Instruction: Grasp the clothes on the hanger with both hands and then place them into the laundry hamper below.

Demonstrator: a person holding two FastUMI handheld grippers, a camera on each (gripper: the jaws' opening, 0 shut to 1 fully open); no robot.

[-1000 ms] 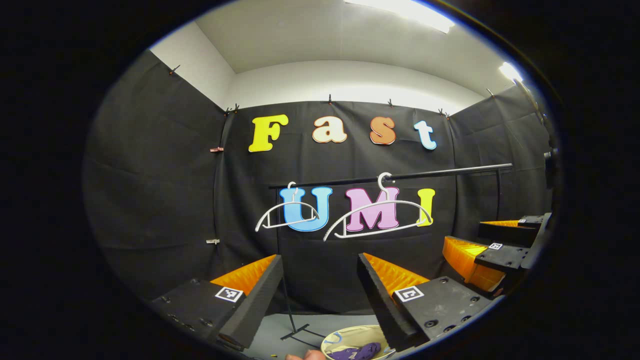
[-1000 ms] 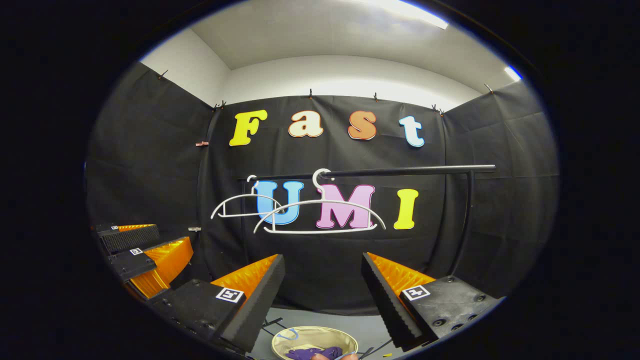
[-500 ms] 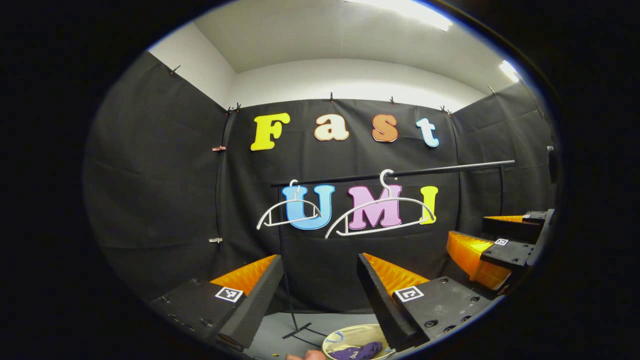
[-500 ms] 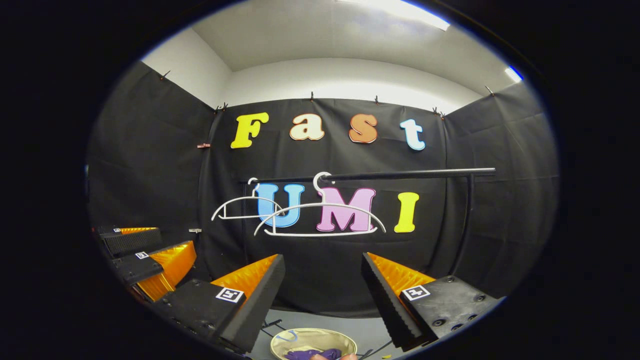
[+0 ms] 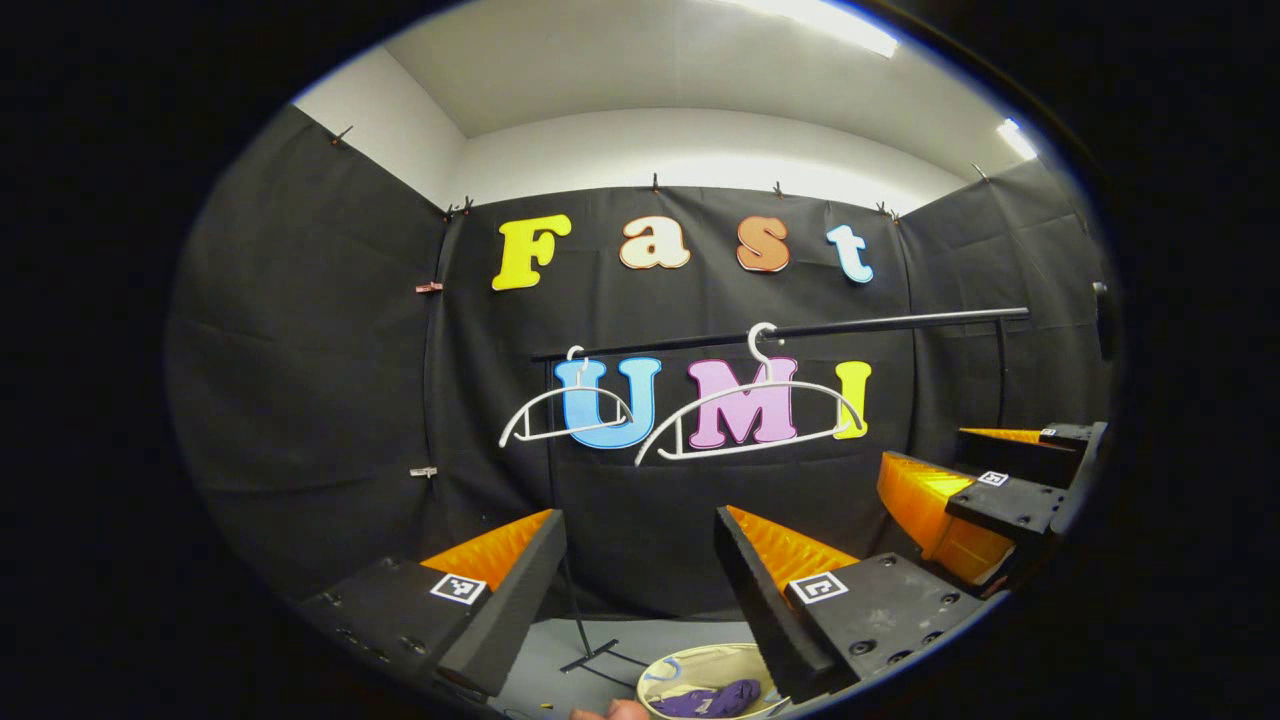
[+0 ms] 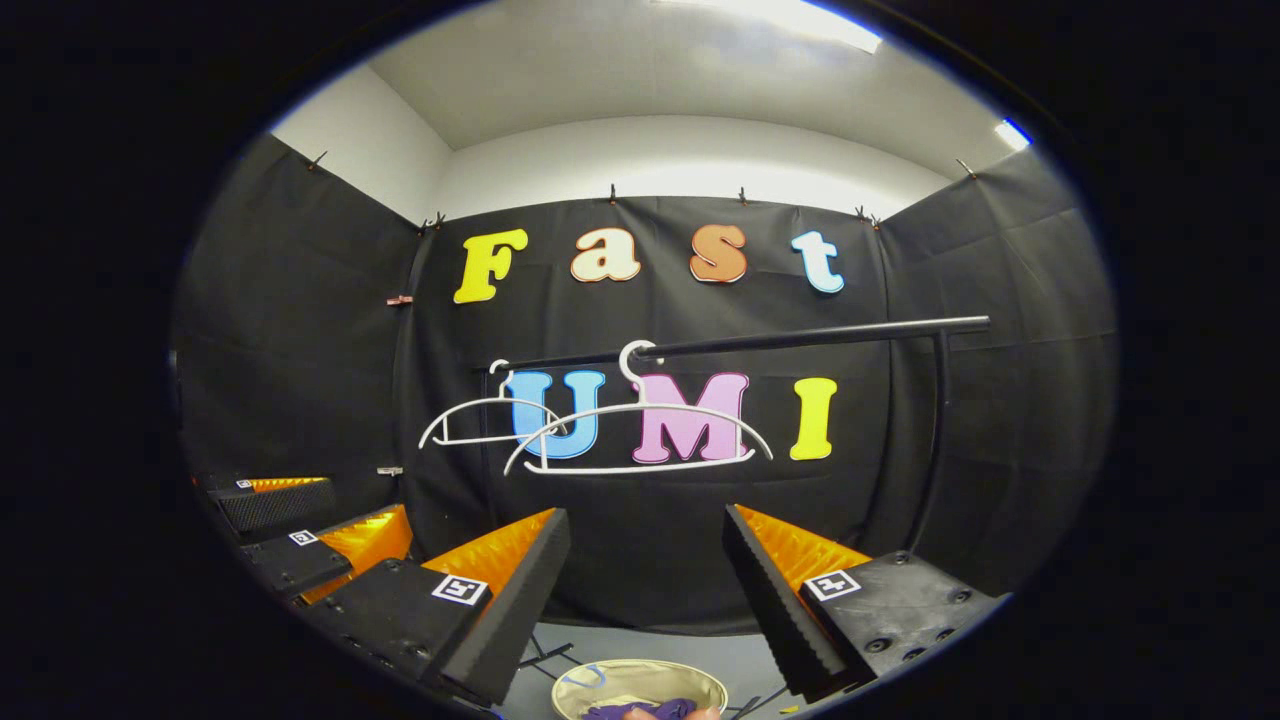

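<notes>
Left gripper view: left hand-held gripper (image 5: 640, 590) gapes wide, gripping nothing; purple clothes (image 5: 712, 698) sit in the laundry hamper (image 5: 668, 677), half cut off at the bottom. Right gripper view: right hand-held gripper (image 6: 645, 590) also spread apart and empty, hangers (image 6: 640, 435) bare, the clothes barely peeking.

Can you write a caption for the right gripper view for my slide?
Open right gripper faces two bare white hangers on a black rail, purple clothes in the hamper below.
</notes>
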